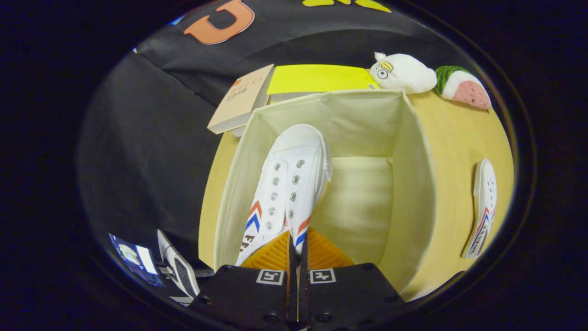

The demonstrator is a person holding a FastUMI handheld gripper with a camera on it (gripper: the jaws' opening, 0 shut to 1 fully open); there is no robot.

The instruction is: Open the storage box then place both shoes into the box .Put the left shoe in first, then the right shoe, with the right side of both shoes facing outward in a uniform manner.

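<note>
A: The tool [297,250] has its two fingers drawn nearly together, pinching the heel end of a white canvas lace-up shoe with red and blue chevrons [288,188]. Both ribbed pads press on it, one from each side.

B: And where is that shoe?

A: Over the open cream fabric storage box [413,184], toe pointing away from the fingers toward the far wall. It sits toward the box's left side; I cannot tell whether it touches the bottom. The right half of the box floor is bare, soft cloth.

B: What else lies around?

A: A second white canvas shoe with the same stripes [482,209] lies on the worktop [452,138] to the right of the box, well apart from its wall. Beyond the far wall sit a tan paperback book [241,99], tilted, and a flat bright yellow book [317,77] beside it. Farther right are a white plush toy with a round eye [404,72] and a plush watermelon slice, green rind and pink flesh [461,86], touching or nearly so.

B: Anything blocking the box?

A: Its opening is clear apart from the held shoe.

B: The surface?

A: A smooth pale yellow wooden worktop, with black cloth hanging behind and to the left. The box walls look stiff and matte.
</note>
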